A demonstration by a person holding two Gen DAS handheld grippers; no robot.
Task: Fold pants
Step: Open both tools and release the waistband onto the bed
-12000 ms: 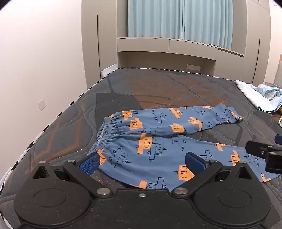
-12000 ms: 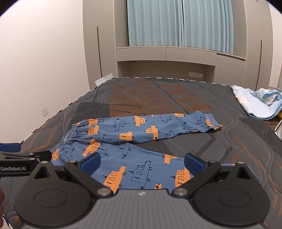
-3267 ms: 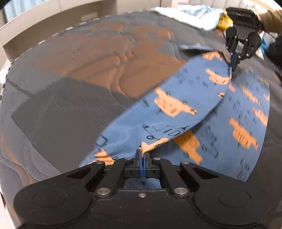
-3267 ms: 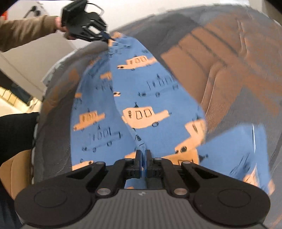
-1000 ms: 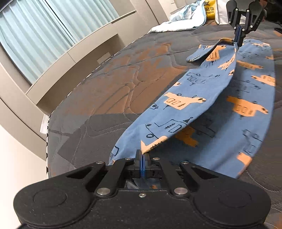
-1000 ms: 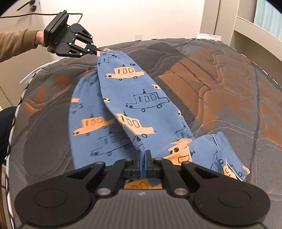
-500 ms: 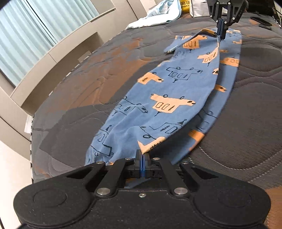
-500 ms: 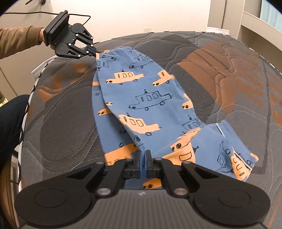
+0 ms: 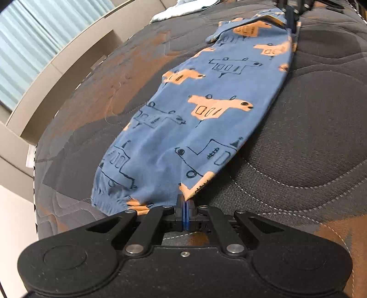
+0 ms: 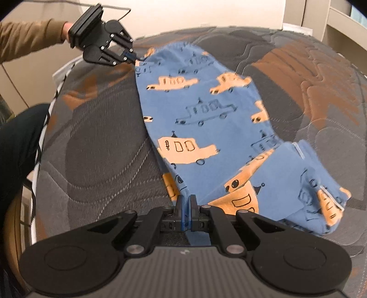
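On the mattress (image 9: pixel 309 128), nearest the left tongs (image 9: pixel 185 201), the waist end of the pants (image 9: pixel 195 119) now lies nearly flat. A second ago the upper leg hung lifted and open above the lower one; it has since been carried across and lowered, so the two legs lie one upon the other in a single long strip. The lengthwise fold looks all but done, and releasing seems the likely next step. Both tongs stay pressed together, each pinching the pants: the left at the waist corner, the right tongs (image 10: pixel 187 201) at the edge by the cuffs, with the cloth stretched between them. Beyond it a folded blanket (image 9: pixel 183 6) lies at the mattress's far edge.
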